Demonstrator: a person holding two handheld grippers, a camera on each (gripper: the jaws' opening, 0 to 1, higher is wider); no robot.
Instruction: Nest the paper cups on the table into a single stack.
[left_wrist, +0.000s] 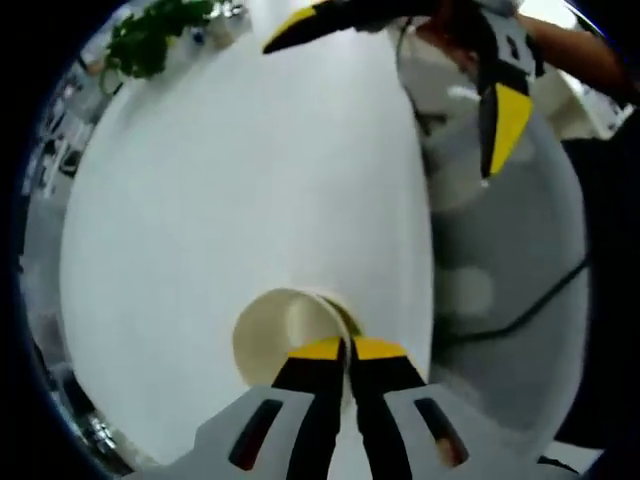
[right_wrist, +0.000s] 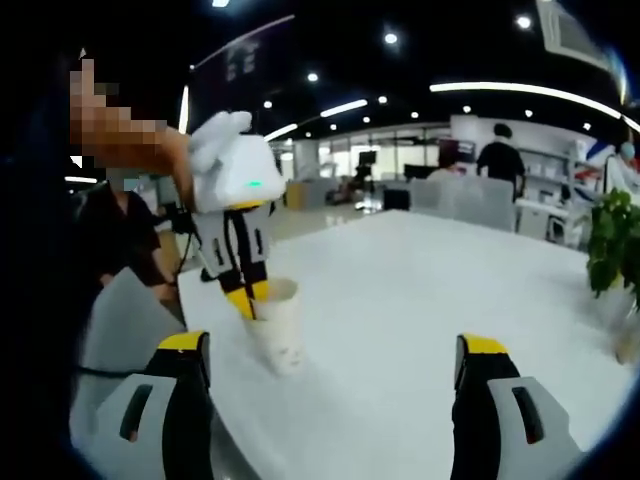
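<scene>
In the left gripper view, the left gripper (left_wrist: 348, 350) has its yellow-tipped jaws closed together on the near rim of a paper cup (left_wrist: 290, 335), which stands on the white table (left_wrist: 240, 180). The right gripper (left_wrist: 420, 70) hangs spread open at the far right.

In the right gripper view, the right gripper (right_wrist: 335, 360) stands wide apart, holding nothing. Beyond it, the left gripper pinches the cup's rim near the table's left edge; it may be one cup or several nested. A potted plant (right_wrist: 612, 240) stands far right.
</scene>
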